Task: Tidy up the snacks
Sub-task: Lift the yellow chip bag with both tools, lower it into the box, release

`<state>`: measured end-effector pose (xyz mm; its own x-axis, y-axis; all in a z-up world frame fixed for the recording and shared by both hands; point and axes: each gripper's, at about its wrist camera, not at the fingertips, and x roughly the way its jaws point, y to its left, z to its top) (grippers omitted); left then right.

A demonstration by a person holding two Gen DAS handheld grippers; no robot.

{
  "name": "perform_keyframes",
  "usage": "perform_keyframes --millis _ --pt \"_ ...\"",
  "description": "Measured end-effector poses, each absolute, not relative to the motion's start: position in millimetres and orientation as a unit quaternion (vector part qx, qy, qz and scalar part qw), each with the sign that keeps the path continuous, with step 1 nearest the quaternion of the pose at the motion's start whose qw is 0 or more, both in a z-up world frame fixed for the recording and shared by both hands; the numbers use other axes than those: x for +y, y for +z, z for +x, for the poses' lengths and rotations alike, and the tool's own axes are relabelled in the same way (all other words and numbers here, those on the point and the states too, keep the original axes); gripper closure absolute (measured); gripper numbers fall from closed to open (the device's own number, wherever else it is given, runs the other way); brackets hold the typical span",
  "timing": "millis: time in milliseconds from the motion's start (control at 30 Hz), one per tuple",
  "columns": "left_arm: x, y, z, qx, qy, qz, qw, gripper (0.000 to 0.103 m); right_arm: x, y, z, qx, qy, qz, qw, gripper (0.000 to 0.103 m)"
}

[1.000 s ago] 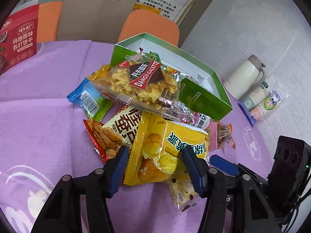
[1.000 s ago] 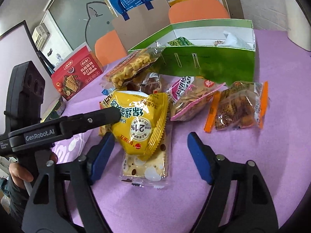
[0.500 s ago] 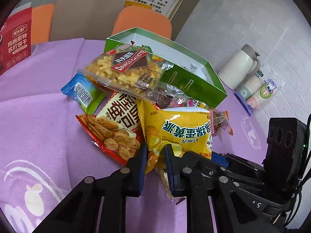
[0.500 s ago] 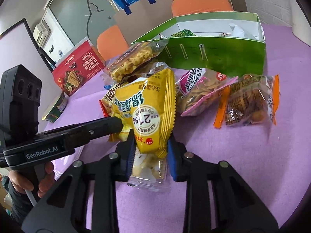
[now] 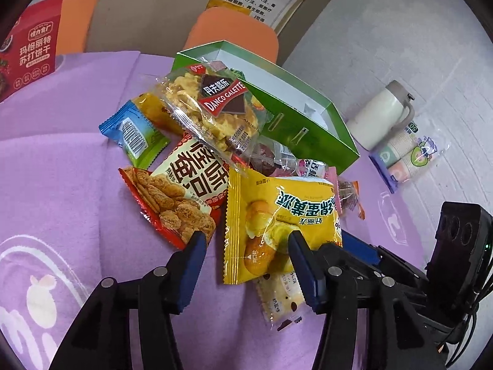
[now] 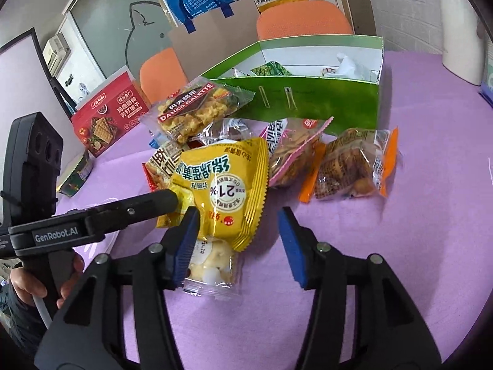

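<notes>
Both the left claw (image 5: 245, 251) and right claw (image 6: 237, 231) are spread around the yellow packet (image 5: 282, 222) lying between their fingers, so close on one sealed edge only.

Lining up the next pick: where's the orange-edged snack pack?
Right wrist view, right of centre: the orange-edged pack lies flat on the purple cloth, beside the pink-edged pack, before the green box.

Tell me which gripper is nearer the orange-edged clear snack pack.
Right. The right gripper is just short of the orange-edged clear snack pack, while the left gripper sits across the yellow bag from it.
</notes>
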<state>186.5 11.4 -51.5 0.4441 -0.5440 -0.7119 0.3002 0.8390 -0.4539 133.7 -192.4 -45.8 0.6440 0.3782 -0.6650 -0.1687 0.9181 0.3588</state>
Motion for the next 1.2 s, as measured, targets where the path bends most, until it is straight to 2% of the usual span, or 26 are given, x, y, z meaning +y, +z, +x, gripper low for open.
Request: perform_keyframes --millis 133,167,200,233,267,300,433,667,867,1200 --pt "5.2 -52.8 186.7 0.462 -0.259 -0.123 0.84 0.047 -191.6 -49.1 137.9 0.391 0.154 0.136 0.897 0.049" --pt "3.3 -52.9 186.9 0.462 -0.261 -0.121 0.839 0.047 -190.3 -51.2 139.2 0.394 0.156 0.133 0.896 0.056" --pt "1.0 -53.1 186.9 0.464 -0.263 -0.117 0.838 0.051 -188.3 -52.8 141.3 0.397 0.164 0.135 0.893 0.073" --pt "-2.1 -53.5 186.2 0.466 -0.264 -0.109 0.837 0.063 -186.3 -54.2 143.1 0.399 0.174 0.142 0.889 0.074" --pt "-4.3 -53.6 184.9 0.468 -0.267 -0.103 0.836 0.067 -185.4 -54.8 142.8 0.4 0.171 0.143 0.889 0.074" --pt "-5.8 -53.4 183.2 0.467 -0.273 -0.102 0.835 0.075 -184.6 -54.3 141.7 0.398 0.17 0.14 0.891 0.076" --pt "-7.3 -45.8 172.8 0.458 -0.277 -0.098 0.839 0.083 -184.9 -45.5 131.9 0.39 0.174 0.133 0.894 0.078" --pt "-11.3 4.4 153.7 0.408 -0.29 -0.082 0.862 0.083 -194.3 -4.3 116.0 0.334 0.186 0.134 0.914 0.078" --pt "-28.6 43.9 181.4 0.378 -0.298 -0.071 0.874 0.083 -207.6 27.6 138.2 0.29 0.17 0.129 0.933 0.078" --pt "-63.5 32.0 263.8 0.416 -0.3 -0.078 0.855 0.083 -244.1 13.8 206.5 0.301 0.145 0.135 0.933 0.078"
